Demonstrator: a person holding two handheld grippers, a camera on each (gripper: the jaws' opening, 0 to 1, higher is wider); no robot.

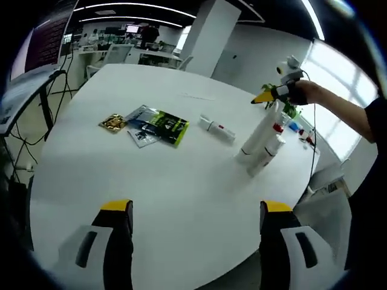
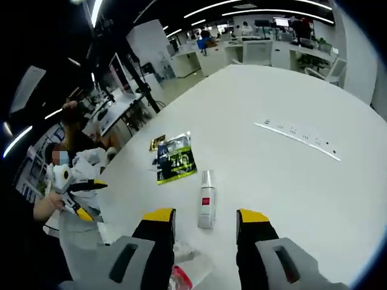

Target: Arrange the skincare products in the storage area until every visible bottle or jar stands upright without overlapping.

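Round white table [image 1: 181,199]: 2 upright white bottles [image 1: 261,140], small white tube [image 2: 207,206] lying flat, dark foil sachets [image 1: 158,125]. Left gripper [image 1: 196,211] open, empty. Right gripper [image 2: 204,219] open, above tube; right gripper view alone shows recessed socket strip [image 2: 299,138].

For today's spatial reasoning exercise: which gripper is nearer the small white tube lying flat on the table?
Right. The right gripper hangs just short of the tube, above the standing bottles. The left gripper is back at the table's near edge.

A big white table [image 1: 181,181] fills an open office; ceiling strip lights [image 1: 133,7], desks [image 2: 272,51] behind, bright windows [image 1: 338,96].
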